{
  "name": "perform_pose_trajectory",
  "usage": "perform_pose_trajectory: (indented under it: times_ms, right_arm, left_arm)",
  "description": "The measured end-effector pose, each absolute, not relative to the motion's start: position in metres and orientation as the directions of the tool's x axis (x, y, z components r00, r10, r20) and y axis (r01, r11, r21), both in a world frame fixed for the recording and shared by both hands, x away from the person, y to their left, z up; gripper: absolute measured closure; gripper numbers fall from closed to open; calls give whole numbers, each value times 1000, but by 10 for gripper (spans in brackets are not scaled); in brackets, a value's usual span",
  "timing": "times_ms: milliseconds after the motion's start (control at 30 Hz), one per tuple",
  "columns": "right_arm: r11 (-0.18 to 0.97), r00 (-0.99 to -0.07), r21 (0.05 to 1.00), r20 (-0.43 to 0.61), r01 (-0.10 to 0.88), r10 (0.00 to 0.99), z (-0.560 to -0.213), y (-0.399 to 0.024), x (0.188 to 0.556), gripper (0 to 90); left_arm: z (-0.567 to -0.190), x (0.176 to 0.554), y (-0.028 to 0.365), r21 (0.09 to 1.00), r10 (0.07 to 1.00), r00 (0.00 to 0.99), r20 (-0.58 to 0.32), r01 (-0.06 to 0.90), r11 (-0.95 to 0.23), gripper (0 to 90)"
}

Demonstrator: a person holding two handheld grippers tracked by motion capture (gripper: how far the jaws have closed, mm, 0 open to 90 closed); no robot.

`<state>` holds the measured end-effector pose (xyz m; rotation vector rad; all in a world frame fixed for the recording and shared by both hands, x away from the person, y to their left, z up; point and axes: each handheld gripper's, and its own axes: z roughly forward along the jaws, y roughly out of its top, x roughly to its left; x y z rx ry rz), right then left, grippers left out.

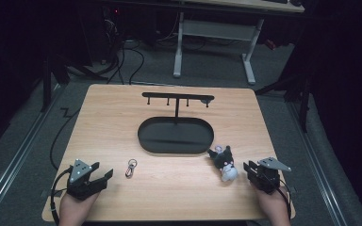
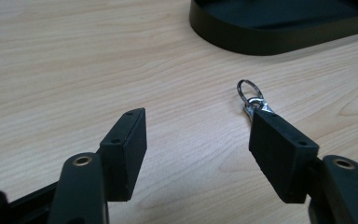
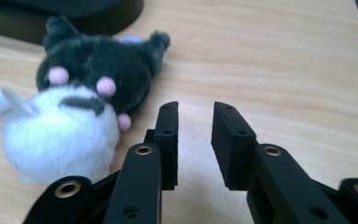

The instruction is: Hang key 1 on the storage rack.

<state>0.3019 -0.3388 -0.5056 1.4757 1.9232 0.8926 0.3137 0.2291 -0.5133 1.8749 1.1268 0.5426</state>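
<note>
The plush toy (image 3: 70, 116) lies on the wooden table (image 1: 169, 188) just off the near right end of the black oval tray (image 1: 175, 135). Seen from the right gripper view, it sits beside the right gripper (image 3: 195, 121), close against the outer face of one finger (image 3: 168, 140); whether fur touches that finger is hard to tell. Nothing sits between the jaws, which stand a narrow gap apart.

The toy is small and soft, with a black furry head, pink dots on the face, and a white fluffy body.

A metal key ring with a clasp (image 2: 251, 99) lies near the tray's near left end. In the left gripper view it rests just beyond the tip of one finger (image 2: 279, 154) of the left gripper (image 2: 198, 135), which partly covers it. The left jaws are spread wide with only bare table between them.
</note>
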Motion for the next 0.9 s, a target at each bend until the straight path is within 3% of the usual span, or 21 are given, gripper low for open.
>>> perform_pose_trajectory:
  times_ms: [167, 267, 367, 533, 900]
  right_arm:
    - [140, -219, 738, 11, 661, 976, -505, -334, 302, 698]
    - [152, -212, 704, -3, 694, 977, -504, -329, 301, 693]
    - [142, -186, 680, -8, 719, 983, -502, -328, 299, 690]
    - [116, -146, 650, -8, 751, 989, -500, -331, 299, 680]
    - [211, -225, 532, -40, 820, 974, -484, -332, 308, 617]
  left_arm:
    - [-513, 316, 231, 864, 851, 516, -98, 468, -184, 368]
    - [-513, 317, 229, 866, 839, 538, -75, 453, -213, 363]
    - [-515, 318, 230, 863, 821, 554, -138, 474, -174, 363]
    - [-514, 316, 227, 862, 810, 569, -142, 473, -181, 359]
    - [-515, 314, 223, 863, 799, 586, -133, 464, -197, 359]
